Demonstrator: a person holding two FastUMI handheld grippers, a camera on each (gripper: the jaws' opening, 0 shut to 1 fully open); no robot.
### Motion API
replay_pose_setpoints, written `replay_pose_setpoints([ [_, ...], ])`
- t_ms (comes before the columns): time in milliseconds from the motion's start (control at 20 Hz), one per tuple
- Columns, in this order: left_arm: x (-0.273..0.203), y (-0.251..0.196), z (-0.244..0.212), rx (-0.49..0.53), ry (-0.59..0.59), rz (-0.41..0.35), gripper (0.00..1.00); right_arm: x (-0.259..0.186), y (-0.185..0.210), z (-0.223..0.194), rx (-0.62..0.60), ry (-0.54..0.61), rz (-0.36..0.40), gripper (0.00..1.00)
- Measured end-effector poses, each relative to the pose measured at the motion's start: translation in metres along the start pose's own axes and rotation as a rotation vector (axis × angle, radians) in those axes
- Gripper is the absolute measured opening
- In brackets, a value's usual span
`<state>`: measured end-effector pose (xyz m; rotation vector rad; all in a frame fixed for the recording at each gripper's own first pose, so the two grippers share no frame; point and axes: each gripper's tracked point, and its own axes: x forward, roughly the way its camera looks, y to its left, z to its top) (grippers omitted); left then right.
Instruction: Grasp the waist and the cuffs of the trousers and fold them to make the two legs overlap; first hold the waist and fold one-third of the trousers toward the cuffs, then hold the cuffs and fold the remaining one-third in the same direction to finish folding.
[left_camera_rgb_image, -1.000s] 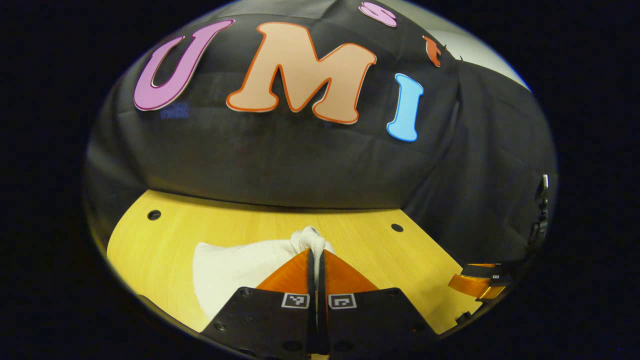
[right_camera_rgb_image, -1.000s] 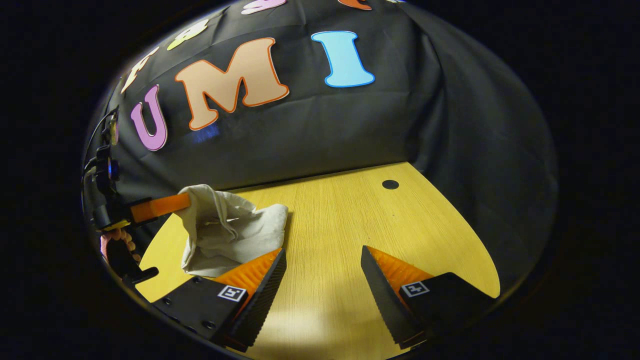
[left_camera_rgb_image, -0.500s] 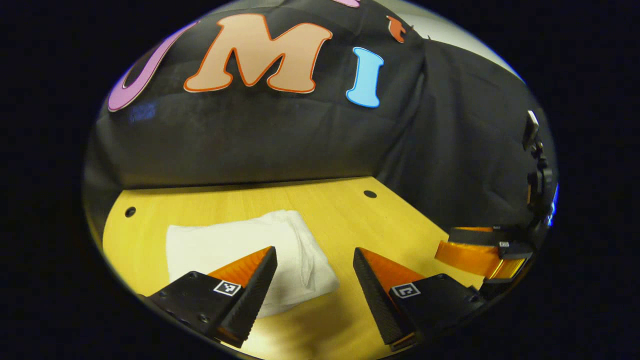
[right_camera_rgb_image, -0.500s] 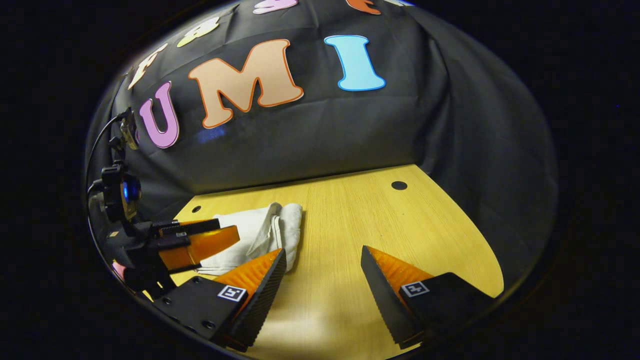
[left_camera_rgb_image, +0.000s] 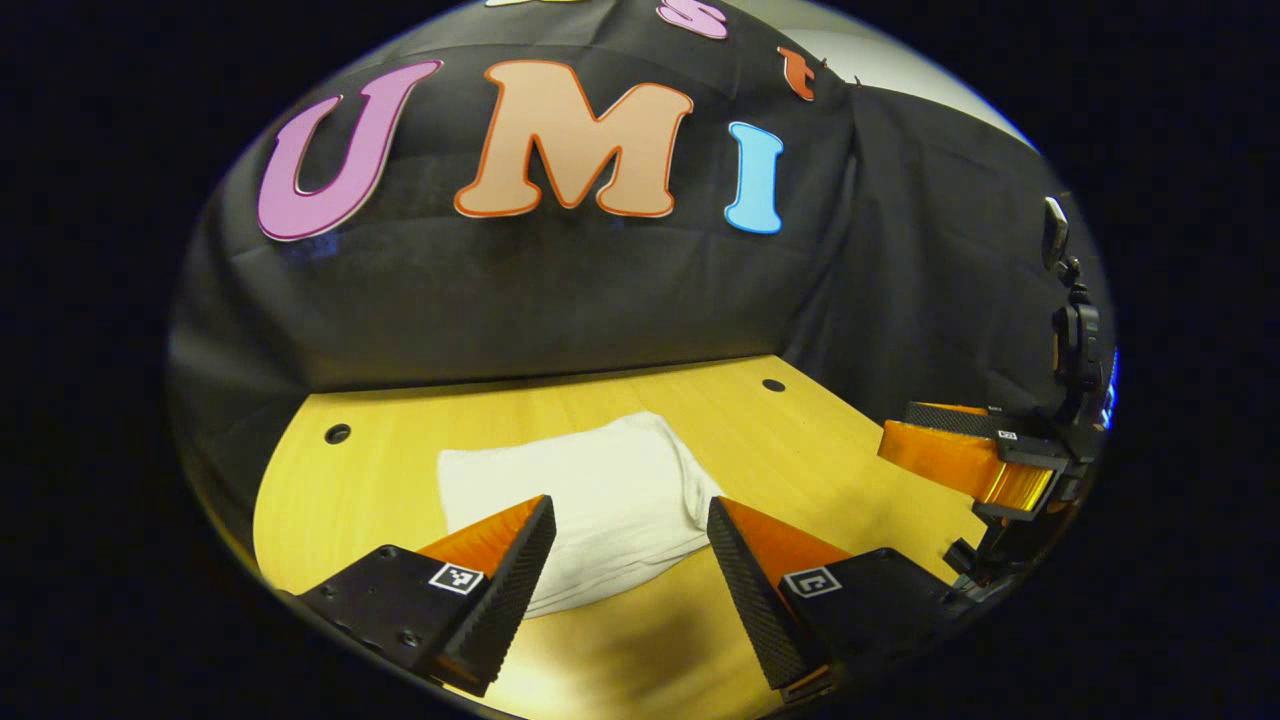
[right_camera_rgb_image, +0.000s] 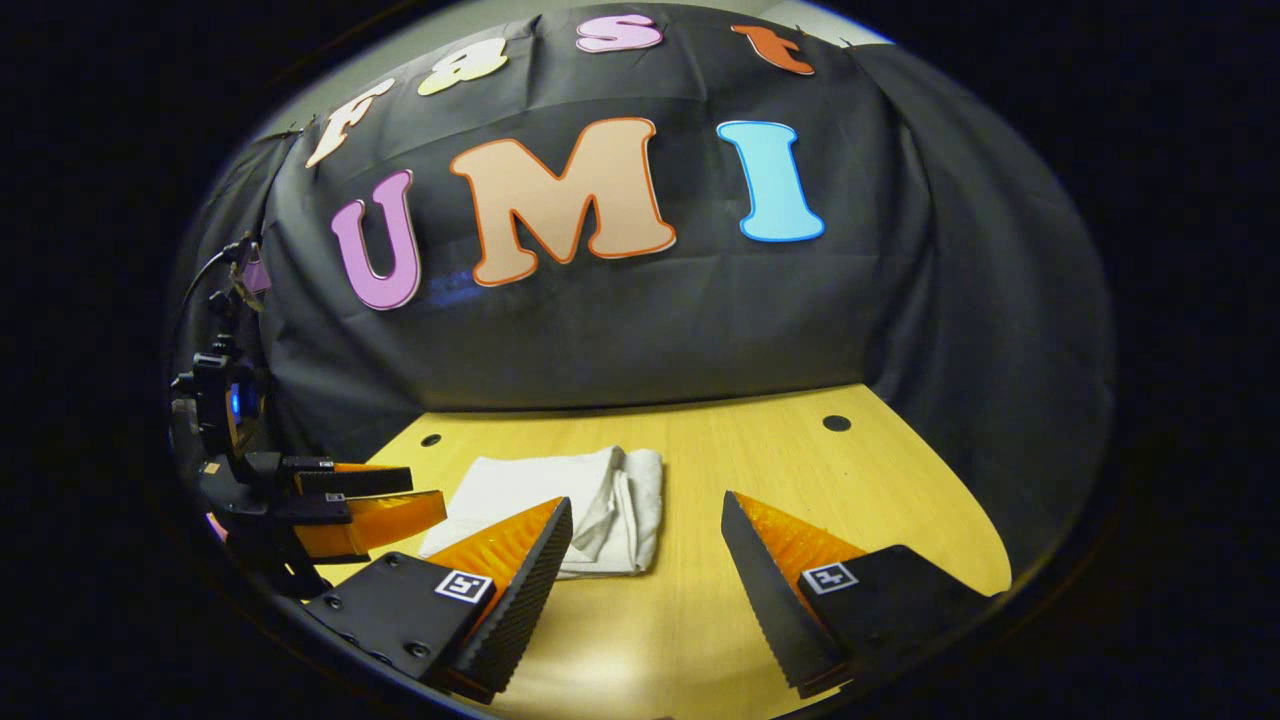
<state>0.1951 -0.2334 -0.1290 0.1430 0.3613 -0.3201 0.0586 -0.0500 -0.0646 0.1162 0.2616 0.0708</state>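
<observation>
The white trousers (left_camera_rgb_image: 590, 500) lie folded into a small flat packet on the wooden table (left_camera_rgb_image: 380, 470). In the left gripper view my left gripper (left_camera_rgb_image: 630, 525) is open just above the packet's near edge, with nothing between its fingers. The right gripper (left_camera_rgb_image: 965, 465) appears far off at the right edge of that view. In the right gripper view the folded trousers (right_camera_rgb_image: 570, 500) sit left of centre, their layered edges facing right. My right gripper (right_camera_rgb_image: 645, 530) stands open over bare table beside the packet. The left gripper (right_camera_rgb_image: 350, 505) shows at the left.
Black cloth walls close the table's back and sides. Small round holes (left_camera_rgb_image: 337, 433) (left_camera_rgb_image: 772, 385) (right_camera_rgb_image: 836, 423) mark the tabletop near its far edge. Bare wood (right_camera_rgb_image: 800, 470) lies to the right of the packet.
One second ago my left gripper was shut on a raised bunch of the trousers. It has let go, opened and drawn back, and the cloth has settled into a flat packet. Both grippers pulled back.
</observation>
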Motion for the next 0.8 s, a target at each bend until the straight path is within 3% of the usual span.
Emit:
replay_pose_setpoints([
  [200, -0.026, 0.024, -0.003, -0.010, -0.013, 0.041, 0.92, -0.009, 0.022, 0.010, 0.011, -0.061, 0.021, 0.96],
  [800, -0.039, 0.030, -0.013, -0.045, -0.008, -0.014, 0.92, -0.019, 0.032, 0.009, -0.025, -0.071, -0.035, 0.97],
])
